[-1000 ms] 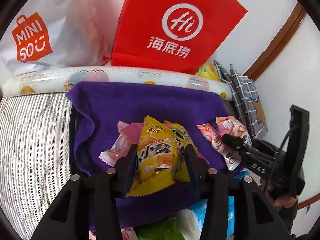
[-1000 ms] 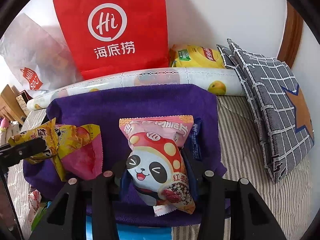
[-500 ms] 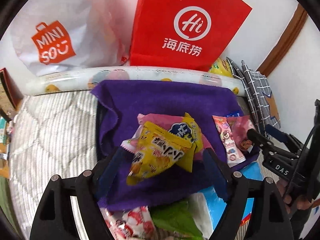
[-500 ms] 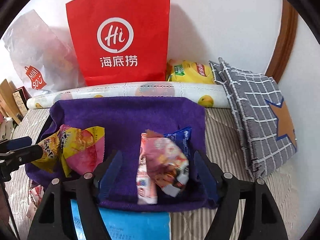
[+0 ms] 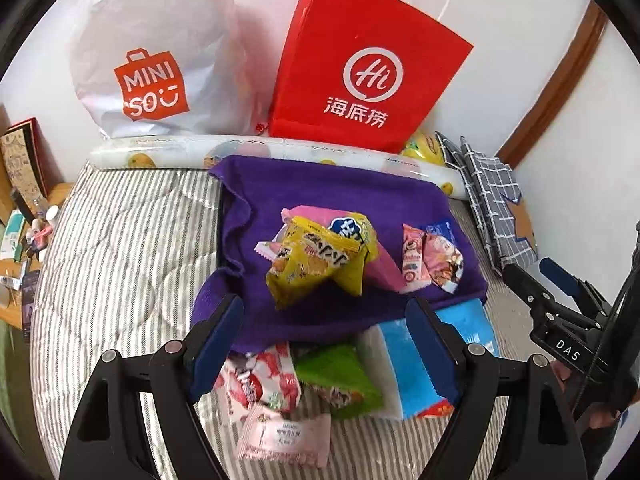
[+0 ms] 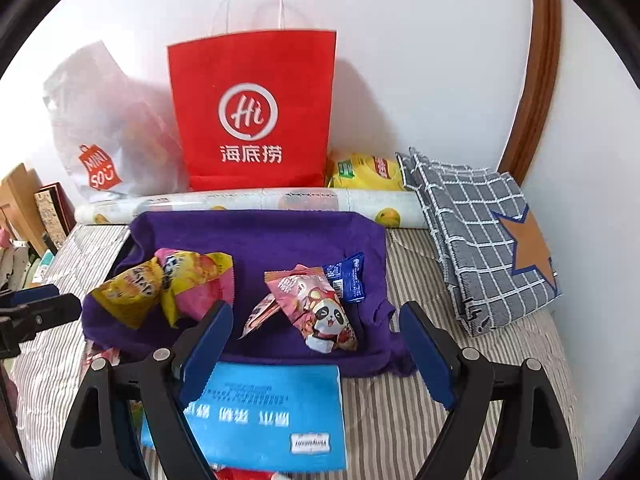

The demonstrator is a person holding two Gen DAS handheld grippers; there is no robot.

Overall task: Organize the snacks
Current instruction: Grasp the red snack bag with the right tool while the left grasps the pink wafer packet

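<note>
Released: two snack heaps (image 5: 320,264) (image 6: 316,308) on purple cloth (image 5: 316,192).

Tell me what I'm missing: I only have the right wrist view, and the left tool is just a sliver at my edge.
Observer: The left tool is open, with nothing between its fingers.
Operator: Report any snacks lying off the purple cloth.
Observer: A green packet lies on the striped bedding, just off the near edge of the purple cloth and beside the blue pack.
Operator: List anything else down there.
Observer: A pale pink packet lies nearest the left camera, with red-and-white packets between it and the cloth.
</note>
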